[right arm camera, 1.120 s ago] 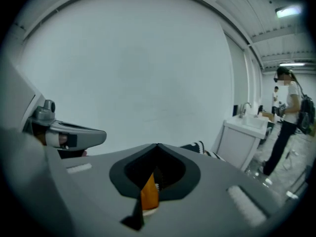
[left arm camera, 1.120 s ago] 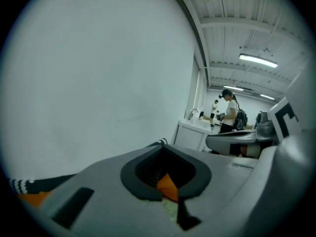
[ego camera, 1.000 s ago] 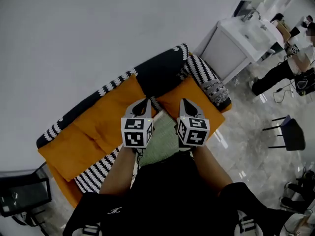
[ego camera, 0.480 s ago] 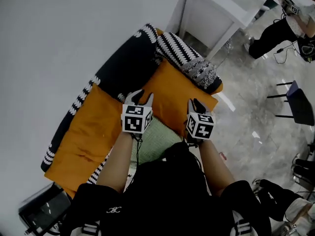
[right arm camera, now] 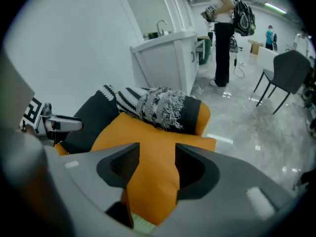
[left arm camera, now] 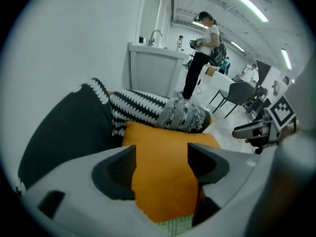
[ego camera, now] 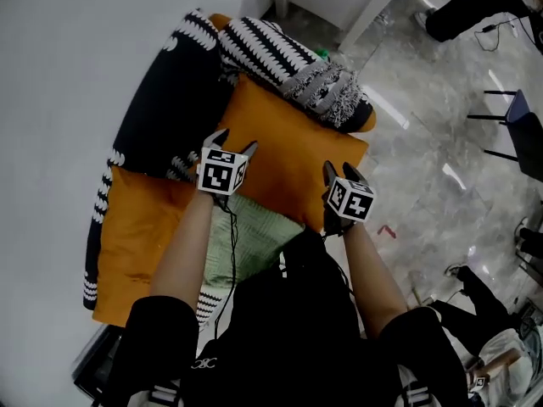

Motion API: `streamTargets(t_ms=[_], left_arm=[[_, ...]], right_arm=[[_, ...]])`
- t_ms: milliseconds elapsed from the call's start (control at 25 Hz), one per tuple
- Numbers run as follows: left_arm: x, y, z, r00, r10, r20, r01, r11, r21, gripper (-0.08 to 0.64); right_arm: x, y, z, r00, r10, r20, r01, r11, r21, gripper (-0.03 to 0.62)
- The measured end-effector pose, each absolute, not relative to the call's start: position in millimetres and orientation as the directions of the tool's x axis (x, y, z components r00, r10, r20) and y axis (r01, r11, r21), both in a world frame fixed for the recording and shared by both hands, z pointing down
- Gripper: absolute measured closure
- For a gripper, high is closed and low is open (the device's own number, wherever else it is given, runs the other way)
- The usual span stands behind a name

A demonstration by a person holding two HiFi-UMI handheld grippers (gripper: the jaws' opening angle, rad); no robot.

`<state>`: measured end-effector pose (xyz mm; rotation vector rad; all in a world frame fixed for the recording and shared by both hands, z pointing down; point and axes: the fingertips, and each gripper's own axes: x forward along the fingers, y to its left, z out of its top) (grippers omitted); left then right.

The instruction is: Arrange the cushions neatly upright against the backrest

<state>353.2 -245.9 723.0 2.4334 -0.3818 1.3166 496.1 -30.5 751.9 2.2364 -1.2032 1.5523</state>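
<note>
An orange cushion lies flat on the orange sofa seat, in front of the black backrest. At the sofa's far end a black-and-white knitted cushion is slumped. A pale green cushion lies near my body. My left gripper hovers at the orange cushion's left edge. My right gripper is at its right edge. Both pairs of jaws have just been opening and stand open. The cushion shows in each gap, and no pad presses on it.
A white sink cabinet stands beyond the sofa's far end. A person stands past it on the glossy marble floor. A dark chair is at the right. The white wall runs behind the backrest.
Both grippers have dropped toward the orange cushion and spread apart to its two sides. Their jaws went from shut to open. The head view swung toward the sofa's far end.
</note>
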Motion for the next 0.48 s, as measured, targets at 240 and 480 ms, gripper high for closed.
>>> streamTargets(t_ms=[240, 480], left_arm=[[345.3, -267.6, 805.4, 0.403, -0.025, 0.915, -0.44, -0.882, 0.17, 0.176], [347.5, -271.7, 849.7, 0.306, -0.005, 0.952, -0.464, -0.874, 0.145, 0.163]], right_arm=[[515.8, 3.7, 833.4, 0.109, -0.384, 0.917, -0.619, -0.748, -0.24, 0.281], [522.4, 35.7, 900.8, 0.02, -0.322, 0.946, -0.45, -0.848, -0.279, 0.201]])
